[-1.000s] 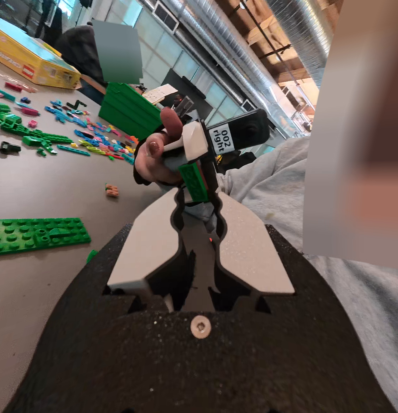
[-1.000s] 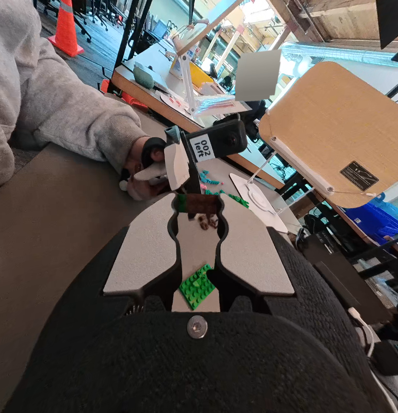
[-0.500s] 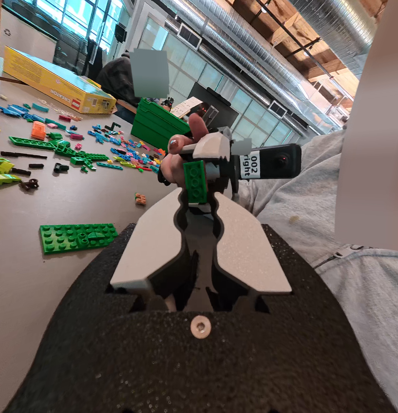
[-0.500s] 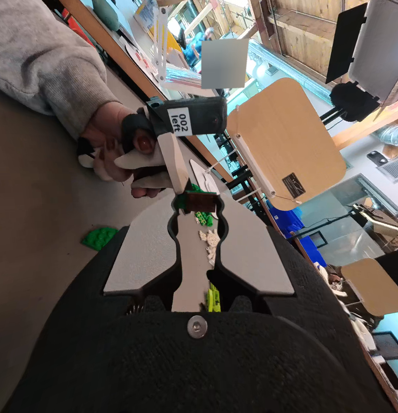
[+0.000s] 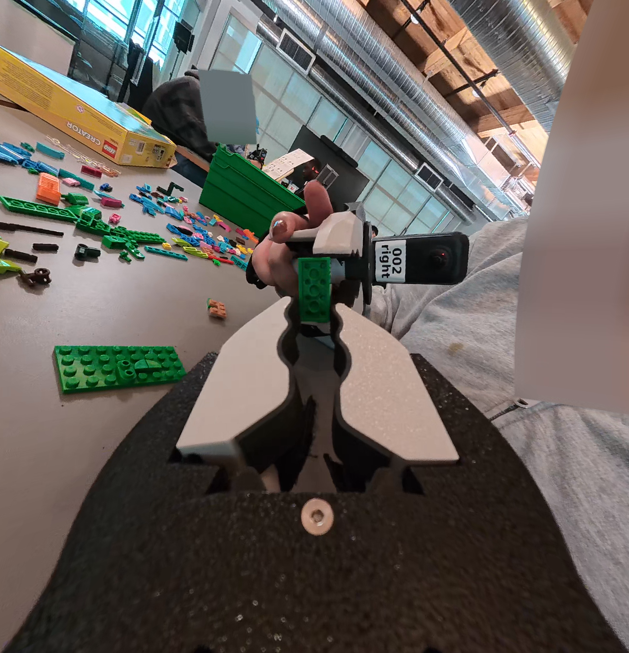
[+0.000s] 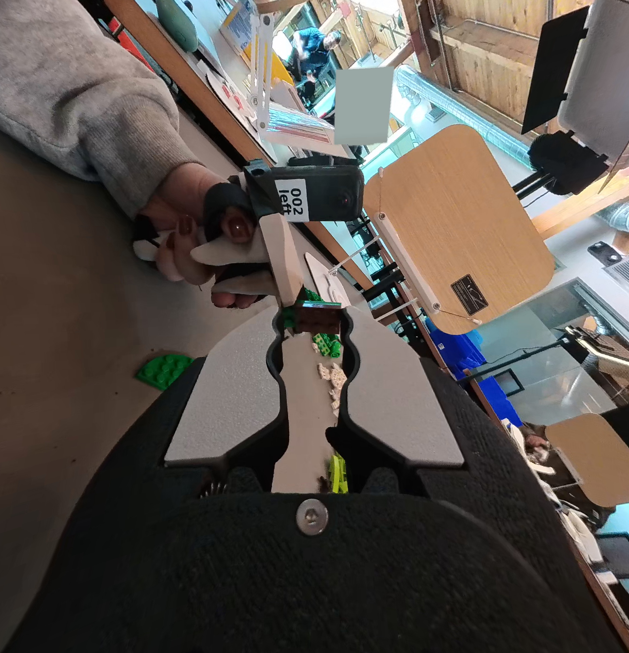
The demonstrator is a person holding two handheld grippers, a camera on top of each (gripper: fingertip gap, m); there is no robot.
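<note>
Both grippers are meeting in the air above the grey table (image 5: 122,318), tips together on one small brick assembly.

Left gripper (image 5: 313,312): fingers are closing in on the long edges of a green plate (image 5: 313,289), which is standing upright between the tips with its underside facing the camera. Both pads look to be pressing on its lower end.

Right gripper (image 6: 314,319): fingers are clamping a dark brown brick (image 6: 318,321) with a thin green plate along its top edge; the brick is spanning the whole gap, pad to pad. The left gripper's finger (image 6: 283,261) is coming down onto the left end of that same piece. In the left wrist view the right gripper's body is sitting just behind the green plate, with a hand (image 5: 277,261) wrapped round its handle.

Relative to the green plate, on the table:
- small tan brick (image 5: 216,308) lying down-left, near
- large green baseplate (image 5: 118,367) lying further down-left, carrying a few small green parts
- scatter of loose coloured bricks (image 5: 185,229) spreading out to the left
- green bin (image 5: 242,198) standing up-left, beyond the scatter
- yellow box (image 5: 69,109) lying far up-left

In the right wrist view a green rounded plate (image 6: 162,369) is lying on the table left of the fingers, and small white pieces (image 6: 332,380) are showing through the gap.
</note>
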